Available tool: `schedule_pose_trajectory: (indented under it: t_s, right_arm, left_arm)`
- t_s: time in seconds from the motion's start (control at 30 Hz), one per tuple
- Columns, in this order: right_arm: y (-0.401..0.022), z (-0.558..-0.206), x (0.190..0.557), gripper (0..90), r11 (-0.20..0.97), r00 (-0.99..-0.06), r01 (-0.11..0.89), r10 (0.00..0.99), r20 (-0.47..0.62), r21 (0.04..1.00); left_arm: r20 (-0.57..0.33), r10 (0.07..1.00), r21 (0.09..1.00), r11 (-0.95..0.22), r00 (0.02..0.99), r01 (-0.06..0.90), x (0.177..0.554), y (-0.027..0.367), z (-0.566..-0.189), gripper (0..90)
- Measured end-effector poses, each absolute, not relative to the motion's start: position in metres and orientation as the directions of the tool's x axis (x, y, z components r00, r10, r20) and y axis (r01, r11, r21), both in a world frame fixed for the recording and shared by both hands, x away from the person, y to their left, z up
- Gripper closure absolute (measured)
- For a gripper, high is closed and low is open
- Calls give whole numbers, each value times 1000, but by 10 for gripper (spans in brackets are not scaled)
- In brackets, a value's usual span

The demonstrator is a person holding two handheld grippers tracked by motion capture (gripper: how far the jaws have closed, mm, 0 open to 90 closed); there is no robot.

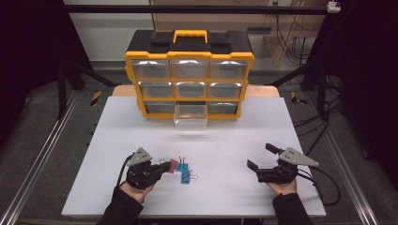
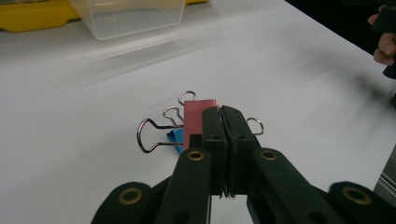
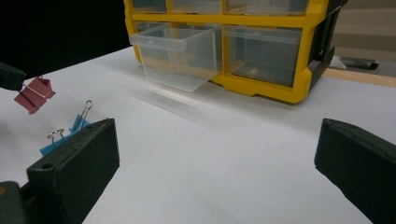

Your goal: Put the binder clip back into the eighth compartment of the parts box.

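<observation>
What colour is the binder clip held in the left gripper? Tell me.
Pink binder clip, clearest in the right gripper view.

Pink clip (image 2: 195, 122): glossy wire handles; drawer (image 3: 176, 55) clear plastic.

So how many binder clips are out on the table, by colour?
Pink clips: 1
Blue clips: 2, as far as the high view shows; they lie close together
Total: 3
</observation>
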State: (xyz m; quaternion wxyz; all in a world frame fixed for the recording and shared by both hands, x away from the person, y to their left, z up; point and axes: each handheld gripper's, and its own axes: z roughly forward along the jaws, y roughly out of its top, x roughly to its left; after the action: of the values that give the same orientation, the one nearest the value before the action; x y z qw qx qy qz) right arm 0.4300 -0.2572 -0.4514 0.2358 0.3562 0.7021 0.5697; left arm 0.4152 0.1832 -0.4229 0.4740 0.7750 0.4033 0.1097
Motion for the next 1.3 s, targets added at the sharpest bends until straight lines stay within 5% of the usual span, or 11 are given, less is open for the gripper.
schedule_pose_trajectory:
  t_s: [1.3]
  right_arm:
    - [-257,-452,430,5,95,-636,234,768,79,968]
  left_arm:
    - [-154,714,889,-202,683,411,443,183,-375,876]
